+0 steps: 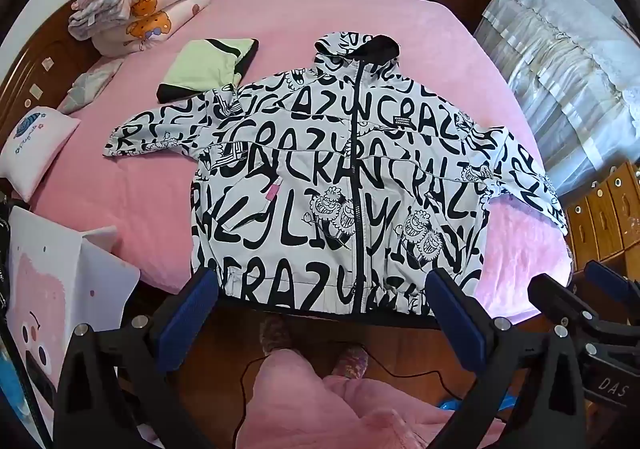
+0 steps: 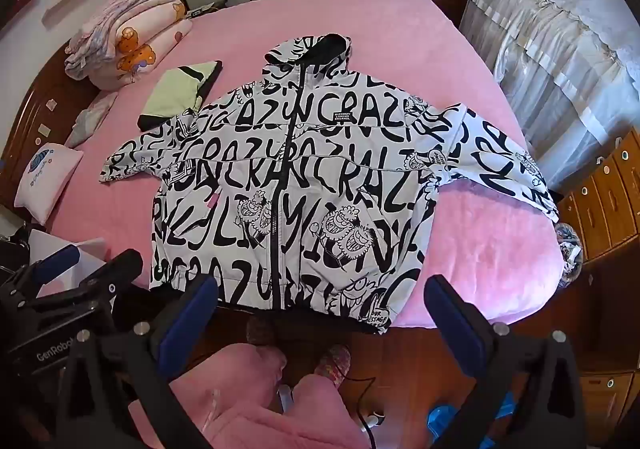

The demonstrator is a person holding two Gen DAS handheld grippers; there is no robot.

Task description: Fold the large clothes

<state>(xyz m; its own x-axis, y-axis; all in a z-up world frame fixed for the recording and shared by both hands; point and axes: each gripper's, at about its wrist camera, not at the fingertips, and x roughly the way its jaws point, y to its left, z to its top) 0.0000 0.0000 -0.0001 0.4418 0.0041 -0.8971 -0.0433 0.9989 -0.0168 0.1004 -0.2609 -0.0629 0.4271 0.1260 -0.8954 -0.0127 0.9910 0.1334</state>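
Nearest: person's pink-trousered legs (image 1: 320, 401) and slippers on wood floor. Left gripper (image 1: 324, 313) jaws spread wide, nothing between them, hovering just off the near bed edge, over the jacket's hem. Right gripper (image 2: 322, 313) same, wide apart and empty, beside the left one. Black-and-white lettered jacket (image 1: 340, 185) lies flat, zipped, front up on the pink bed (image 1: 132, 209), hem toward grippers, sleeves spread, hood far. Beyond its left shoulder: folded green garment (image 1: 208, 65), touching it. Farther: stacked quilts (image 1: 144, 5).
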